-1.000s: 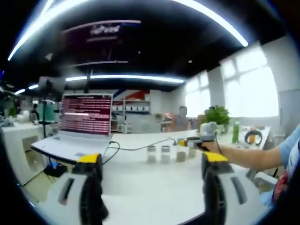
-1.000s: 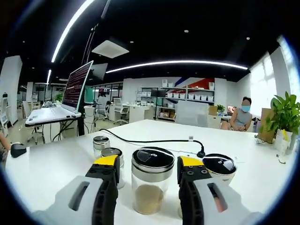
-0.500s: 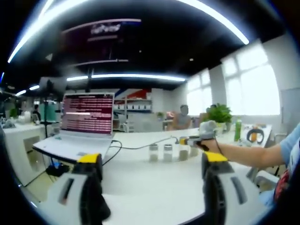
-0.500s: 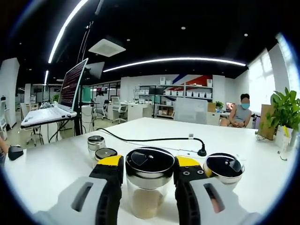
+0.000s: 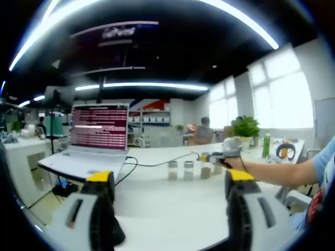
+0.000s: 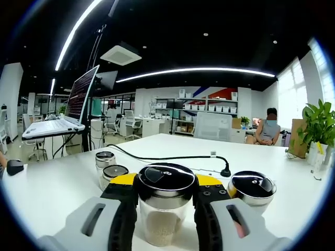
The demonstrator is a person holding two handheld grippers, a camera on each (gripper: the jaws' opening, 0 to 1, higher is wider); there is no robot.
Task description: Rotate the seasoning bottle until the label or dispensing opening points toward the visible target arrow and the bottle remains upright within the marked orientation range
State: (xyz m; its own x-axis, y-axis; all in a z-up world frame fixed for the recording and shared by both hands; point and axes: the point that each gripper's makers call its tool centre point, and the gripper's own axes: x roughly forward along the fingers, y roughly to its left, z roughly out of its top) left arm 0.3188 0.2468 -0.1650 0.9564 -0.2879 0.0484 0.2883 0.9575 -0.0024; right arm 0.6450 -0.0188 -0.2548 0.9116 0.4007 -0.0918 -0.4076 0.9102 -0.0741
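Observation:
A glass seasoning bottle point(image 6: 163, 219) with a black lid in a steel rim holds pale powder and stands upright on the white table point(image 6: 57, 183). My right gripper point(image 6: 167, 180) is shut on it, the yellow-tipped jaws pressing both sides of the glass. In the left gripper view the same bottle point(image 5: 205, 172) ends a short row, with the right gripper point(image 5: 210, 157) and a gloved hand point(image 5: 233, 149) over it. My left gripper point(image 5: 170, 180) hangs open near the table's front edge, nothing between its jaws.
Other bottles stand close by: one at the right point(image 6: 253, 188), two at the left point(image 6: 114, 173) point(image 6: 104, 159). A black cable point(image 6: 172, 157) crosses the table behind them. An open laptop point(image 5: 97, 138) sits at the left, a potted plant point(image 6: 316, 125) at the right.
My right gripper's jaws have drawn together from either side of the bottle until they touch it, and its camera has come slightly closer. The left gripper has stayed open and nearly still.

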